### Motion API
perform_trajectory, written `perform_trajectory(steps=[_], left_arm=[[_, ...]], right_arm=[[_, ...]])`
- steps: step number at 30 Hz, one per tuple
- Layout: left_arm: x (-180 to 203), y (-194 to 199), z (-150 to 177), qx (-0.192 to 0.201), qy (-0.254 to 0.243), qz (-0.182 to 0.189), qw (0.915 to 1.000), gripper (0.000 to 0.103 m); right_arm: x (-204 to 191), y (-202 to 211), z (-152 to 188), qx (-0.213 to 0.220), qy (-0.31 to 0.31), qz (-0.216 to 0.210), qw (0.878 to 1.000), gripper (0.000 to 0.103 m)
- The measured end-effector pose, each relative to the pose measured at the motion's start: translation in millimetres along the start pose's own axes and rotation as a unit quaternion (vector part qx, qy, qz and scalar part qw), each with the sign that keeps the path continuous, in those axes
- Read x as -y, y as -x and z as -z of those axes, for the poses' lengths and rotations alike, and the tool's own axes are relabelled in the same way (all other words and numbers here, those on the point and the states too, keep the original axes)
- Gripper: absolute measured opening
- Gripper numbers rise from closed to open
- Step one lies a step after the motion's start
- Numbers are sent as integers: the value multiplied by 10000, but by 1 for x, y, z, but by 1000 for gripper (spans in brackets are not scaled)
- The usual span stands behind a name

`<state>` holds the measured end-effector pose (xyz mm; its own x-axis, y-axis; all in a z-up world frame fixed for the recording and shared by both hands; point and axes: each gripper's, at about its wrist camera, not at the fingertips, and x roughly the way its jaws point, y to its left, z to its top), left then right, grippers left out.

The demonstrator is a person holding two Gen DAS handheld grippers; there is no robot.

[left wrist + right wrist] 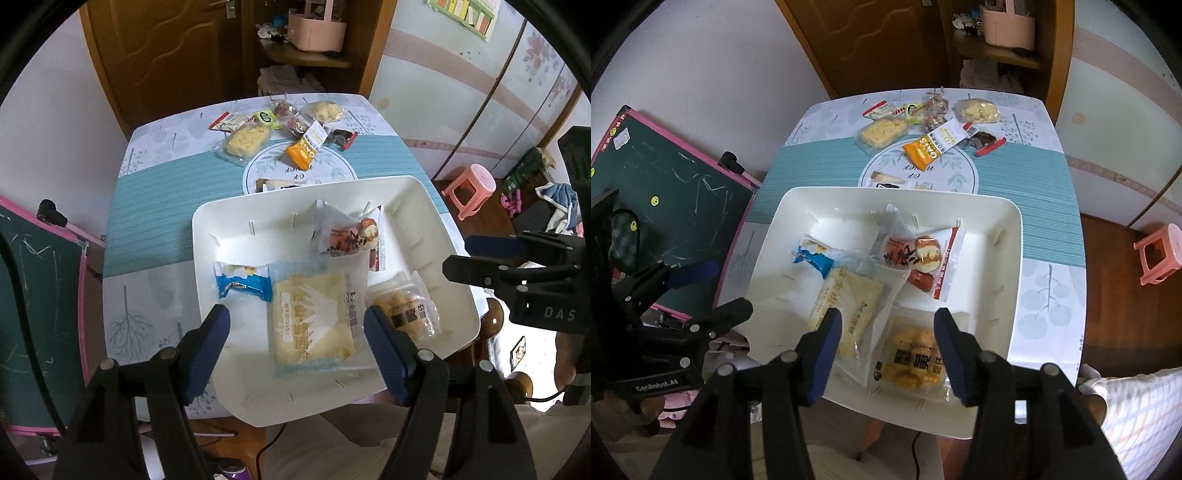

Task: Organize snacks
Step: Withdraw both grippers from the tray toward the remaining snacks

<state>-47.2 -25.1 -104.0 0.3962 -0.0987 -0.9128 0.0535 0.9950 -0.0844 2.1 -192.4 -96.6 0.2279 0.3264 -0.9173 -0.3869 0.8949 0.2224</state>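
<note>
A white tray (236,206) (849,192) sits at the near end of the table. In it lie a blue packet (242,286), a pale yellow bread packet (314,321), a clear packet of yellow puffs (916,358) and a white packet with a red fruit picture (919,254). My left gripper (297,317) hangs open over the bread packet, its pads clear of it. Over the puff packet my right gripper (888,319) is open too, gripping nothing. Several loose snacks, among them an orange packet (304,151), lie at the table's far end.
A green chalkboard with a pink frame (37,295) leans at the table's left side. A pink stool (471,188) stands on the floor to the right. A flat packet (886,181) lies just behind the tray. A wooden door and shelf stand beyond the table.
</note>
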Motion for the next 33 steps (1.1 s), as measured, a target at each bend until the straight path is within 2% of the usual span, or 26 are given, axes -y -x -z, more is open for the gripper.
perform_trajectory(steps=[13, 20, 24, 30, 33], left_arm=[[1, 10, -11, 246, 184, -62, 9995, 74], [-9, 37, -23, 774, 622, -71, 9950, 74], [-8, 55, -29, 1041, 502, -285, 9929, 74], [-15, 67, -37, 1057, 780, -126, 9913, 74], [-21, 66, -50, 982, 871, -135, 9913, 74]], right_arm=[[8, 2, -1, -9, -65, -74, 10000, 52], [14, 9, -4, 103, -74, -193, 9997, 52], [17, 12, -6, 143, -95, -285, 9994, 52], [21, 13, -14, 120, -104, -406, 9990, 52], [21, 19, -23, 226, -27, -329, 9992, 52]])
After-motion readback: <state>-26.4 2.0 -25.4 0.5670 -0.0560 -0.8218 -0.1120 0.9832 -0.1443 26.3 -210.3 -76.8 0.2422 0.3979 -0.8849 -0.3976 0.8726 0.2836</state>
